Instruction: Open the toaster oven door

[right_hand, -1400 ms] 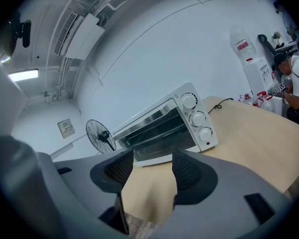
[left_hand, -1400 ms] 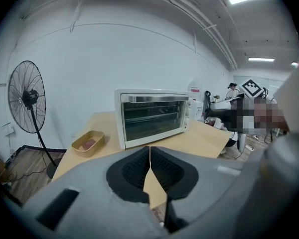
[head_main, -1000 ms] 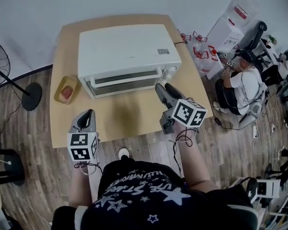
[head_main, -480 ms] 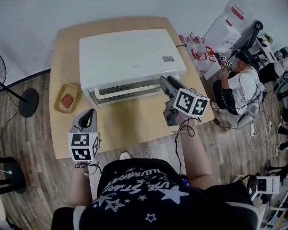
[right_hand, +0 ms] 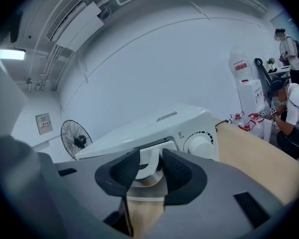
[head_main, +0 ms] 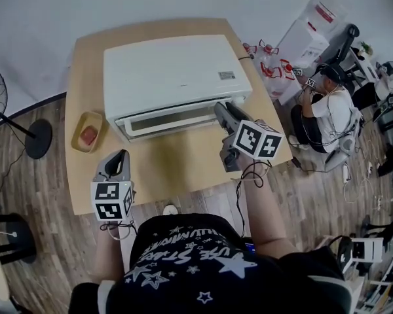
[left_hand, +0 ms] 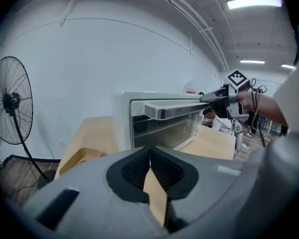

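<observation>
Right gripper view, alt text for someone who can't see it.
The right gripper is closing its jaws around one end of a toaster oven's door handle, beside a knob. The oven sits on a wooden table; a fan stands behind.

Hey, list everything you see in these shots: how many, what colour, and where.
toaster oven: one, white, on the table, door closed
door handle: one, white, across the top of the oven's front
table: one, light wood, centre
dish: one, yellow, on the table left of the oven, something pinkish inside
fan: one, black, standing on the floor to the left
bottles: several, clear with red caps, beside the table's right edge
seated person: one, white top, far right
left gripper: one, grey, over the table's near left part, jaws together, empty
right gripper: one, grey, jaws closing around the door handle's right end
</observation>
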The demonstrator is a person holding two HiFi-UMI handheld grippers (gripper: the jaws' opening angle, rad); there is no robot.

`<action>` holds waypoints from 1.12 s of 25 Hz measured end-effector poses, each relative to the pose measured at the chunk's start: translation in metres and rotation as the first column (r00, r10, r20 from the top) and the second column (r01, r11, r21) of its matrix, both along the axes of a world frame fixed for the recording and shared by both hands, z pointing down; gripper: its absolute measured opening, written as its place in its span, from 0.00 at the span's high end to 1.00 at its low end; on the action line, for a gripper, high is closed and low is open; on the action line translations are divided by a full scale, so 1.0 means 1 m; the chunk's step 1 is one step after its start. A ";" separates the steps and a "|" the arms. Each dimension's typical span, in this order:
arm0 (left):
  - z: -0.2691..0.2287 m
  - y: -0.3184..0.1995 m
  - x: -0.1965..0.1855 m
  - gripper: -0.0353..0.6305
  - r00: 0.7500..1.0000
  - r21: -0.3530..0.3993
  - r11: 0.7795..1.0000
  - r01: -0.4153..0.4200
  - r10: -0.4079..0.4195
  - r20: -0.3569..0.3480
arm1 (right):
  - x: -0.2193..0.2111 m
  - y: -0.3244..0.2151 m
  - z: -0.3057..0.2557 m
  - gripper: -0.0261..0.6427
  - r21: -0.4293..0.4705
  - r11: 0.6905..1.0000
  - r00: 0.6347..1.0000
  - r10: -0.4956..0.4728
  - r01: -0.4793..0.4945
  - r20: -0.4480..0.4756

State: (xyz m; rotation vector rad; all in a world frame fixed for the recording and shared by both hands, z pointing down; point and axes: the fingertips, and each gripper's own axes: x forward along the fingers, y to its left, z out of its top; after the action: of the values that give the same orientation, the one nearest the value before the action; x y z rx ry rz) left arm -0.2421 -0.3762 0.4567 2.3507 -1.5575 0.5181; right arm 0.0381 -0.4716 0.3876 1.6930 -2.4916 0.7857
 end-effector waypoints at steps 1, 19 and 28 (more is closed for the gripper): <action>0.001 0.004 0.001 0.91 1.000 -0.004 1.000 0.002 -0.002 0.004 | 0.000 0.004 0.001 0.75 0.000 1.000 1.000 -0.007 0.007 0.001; 0.011 0.091 0.039 0.91 0.996 -0.051 0.995 0.085 -0.083 0.040 | 0.016 0.091 0.053 0.76 -0.122 0.983 0.982 -0.149 0.135 -0.116; 0.021 0.124 0.044 0.91 0.993 -0.067 0.992 0.111 -0.108 0.049 | 0.020 0.115 0.077 0.81 -0.151 0.981 0.959 -0.156 0.122 -0.236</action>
State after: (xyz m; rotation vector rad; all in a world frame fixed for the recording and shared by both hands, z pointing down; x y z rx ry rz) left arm -0.1984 -0.2520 0.4776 2.2025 -1.6497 0.5934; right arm 0.0577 -0.3562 0.4648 1.4537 -2.3028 0.6679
